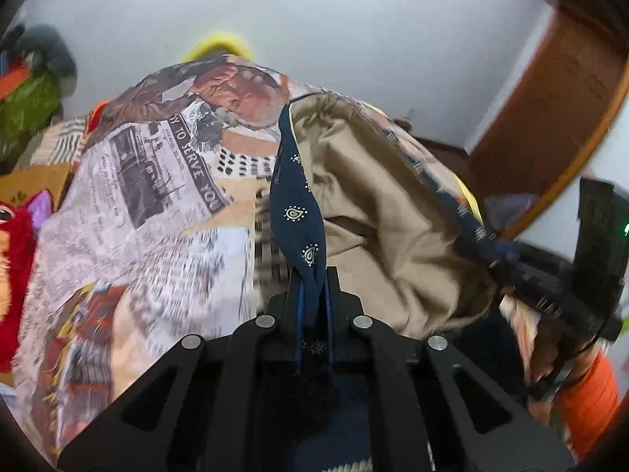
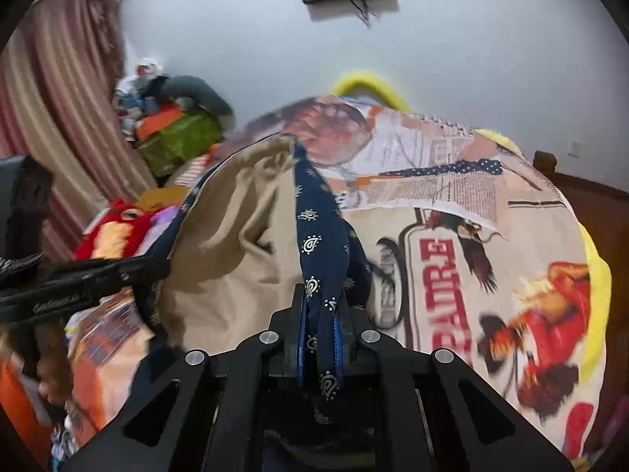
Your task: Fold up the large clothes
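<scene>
Left view: left gripper (image 1: 312, 281), nearest the lens, is clamped on the navy paisley edge (image 1: 298, 204) of the garment (image 1: 377, 204). Its tan inside hangs raised over the printed bedspread (image 1: 149, 204), which lies bare to the left as far as a red plush (image 1: 15, 244).

Right view: right gripper (image 2: 320, 306) pinches the same navy edge (image 2: 318, 232). Tan cloth (image 2: 243, 236) sags leftward; bedspread (image 2: 471, 244) lies bare rightward to a yellow rim (image 2: 597, 275).
</scene>
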`<state>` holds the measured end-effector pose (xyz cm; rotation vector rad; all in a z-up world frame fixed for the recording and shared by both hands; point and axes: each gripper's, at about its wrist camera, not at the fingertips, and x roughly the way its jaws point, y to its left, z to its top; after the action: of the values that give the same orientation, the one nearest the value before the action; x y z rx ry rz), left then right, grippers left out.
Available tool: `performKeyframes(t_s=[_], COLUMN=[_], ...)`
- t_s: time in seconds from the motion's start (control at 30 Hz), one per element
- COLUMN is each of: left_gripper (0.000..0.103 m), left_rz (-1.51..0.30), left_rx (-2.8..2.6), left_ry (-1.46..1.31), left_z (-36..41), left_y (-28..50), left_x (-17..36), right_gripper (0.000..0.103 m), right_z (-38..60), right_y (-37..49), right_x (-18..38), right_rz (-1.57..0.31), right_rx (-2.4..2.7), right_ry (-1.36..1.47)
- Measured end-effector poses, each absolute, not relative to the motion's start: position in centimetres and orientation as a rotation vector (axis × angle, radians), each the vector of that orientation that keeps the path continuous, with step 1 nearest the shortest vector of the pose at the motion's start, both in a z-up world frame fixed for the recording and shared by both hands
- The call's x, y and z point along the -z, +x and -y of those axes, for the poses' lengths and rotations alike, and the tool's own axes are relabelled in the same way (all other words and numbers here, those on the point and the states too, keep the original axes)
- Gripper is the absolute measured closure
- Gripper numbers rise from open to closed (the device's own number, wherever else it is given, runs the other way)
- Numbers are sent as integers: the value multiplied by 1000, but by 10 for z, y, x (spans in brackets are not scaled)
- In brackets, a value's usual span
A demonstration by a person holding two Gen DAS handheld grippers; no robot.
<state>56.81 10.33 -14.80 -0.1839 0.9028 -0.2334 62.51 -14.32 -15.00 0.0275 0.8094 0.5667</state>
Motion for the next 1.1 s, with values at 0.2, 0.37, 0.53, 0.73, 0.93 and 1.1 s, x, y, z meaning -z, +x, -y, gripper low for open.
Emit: performKeyframes(t_s=[0.2, 0.37, 0.53, 0.73, 0.93, 1.1], left_gripper=[95, 94, 85, 36, 23, 23], left_rz=[-914, -1095, -1222, -1044, -978, -1045], left_rx=[235, 207, 204, 187, 146, 139], left_ry=[-25, -67, -98, -91, -123, -228], left_z=[-80, -82, -93, -106, -109, -113], left_y=[484, 445, 425, 421, 471, 529], left_x=[165, 222, 238, 182, 166, 197], right_gripper=[95, 94, 94, 94, 94, 94], right_z=[185, 198, 209, 209, 192, 173], right_y=[531, 481, 460, 457, 475, 501], right_x=[145, 178, 202, 176, 143, 132], right_rz=[-772, -872, -1049, -1056, -996, -945], right_rx=[-624, -614, -566, -559, -634, -642], right_ry=[22, 15, 49, 40, 83, 75])
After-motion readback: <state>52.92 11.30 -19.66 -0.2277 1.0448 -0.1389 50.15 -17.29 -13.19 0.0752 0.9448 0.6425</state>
